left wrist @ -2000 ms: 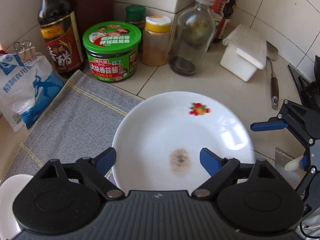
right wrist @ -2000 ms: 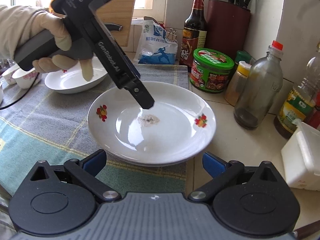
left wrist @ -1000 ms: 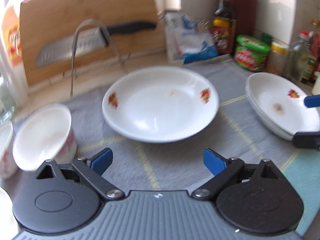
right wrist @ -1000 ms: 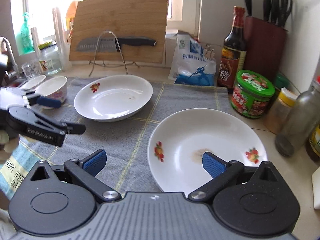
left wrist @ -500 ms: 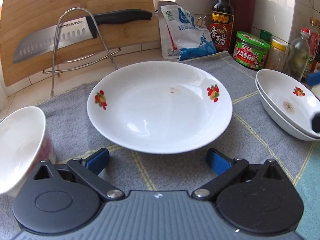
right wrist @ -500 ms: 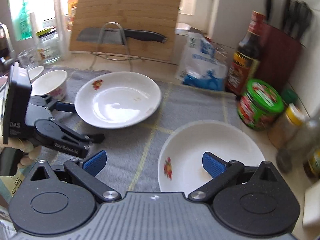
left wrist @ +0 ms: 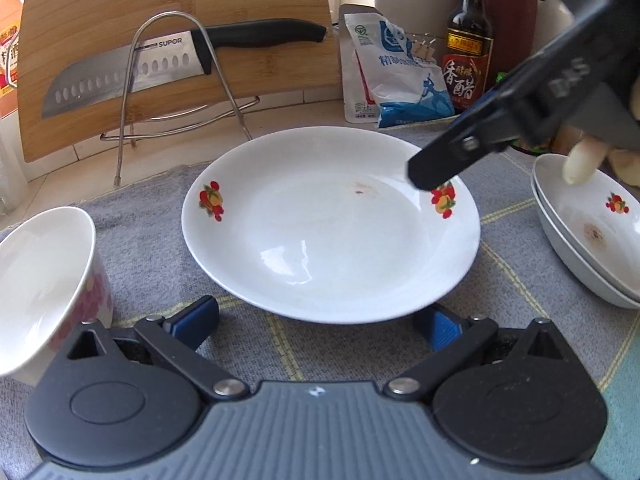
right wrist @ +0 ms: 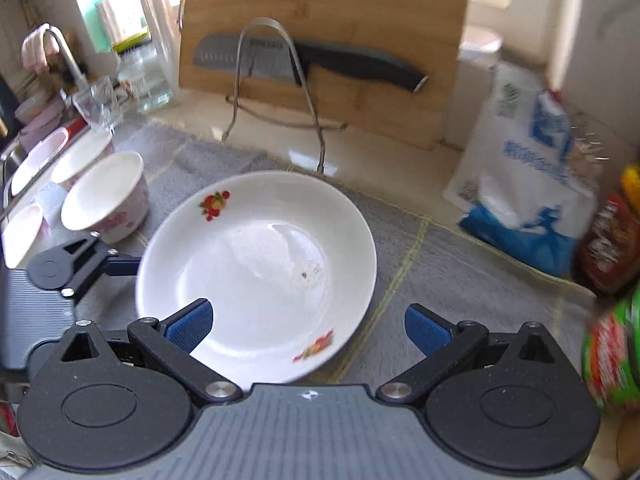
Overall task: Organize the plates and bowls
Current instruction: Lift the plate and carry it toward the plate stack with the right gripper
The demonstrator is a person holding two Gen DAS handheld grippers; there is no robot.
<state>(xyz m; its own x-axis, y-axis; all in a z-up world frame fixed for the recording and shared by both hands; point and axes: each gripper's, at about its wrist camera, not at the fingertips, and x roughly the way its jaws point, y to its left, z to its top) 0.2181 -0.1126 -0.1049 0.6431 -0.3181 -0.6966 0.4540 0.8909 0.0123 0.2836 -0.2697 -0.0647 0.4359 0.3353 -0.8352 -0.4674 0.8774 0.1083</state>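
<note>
A white plate with fruit decals (left wrist: 332,224) lies on the grey cloth (left wrist: 160,248). My left gripper (left wrist: 318,320) is open at its near edge, with the rim above and between the fingers. From the upper right my right gripper (left wrist: 452,148) hangs over the plate's far right rim. In the right wrist view the same plate (right wrist: 256,276) lies just ahead of my open right gripper (right wrist: 308,328), its near rim between the jaws and untouched. A left finger (right wrist: 120,266) shows at its left edge. Two stacked plates (left wrist: 592,240) sit at the right. A white bowl (left wrist: 44,280) stands at the left.
A knife (left wrist: 180,64) rests on a wire rack (left wrist: 176,80) against an upright cutting board (left wrist: 180,8). A salt bag (left wrist: 396,76) and a vinegar bottle (left wrist: 468,52) stand behind. More bowls (right wrist: 84,156), a glass (right wrist: 96,104) and a tap (right wrist: 64,52) are far left.
My right gripper has swung left, away from the stacked plates, and now hangs over the single plate. My left gripper has eased up to that plate's near edge and sits still.
</note>
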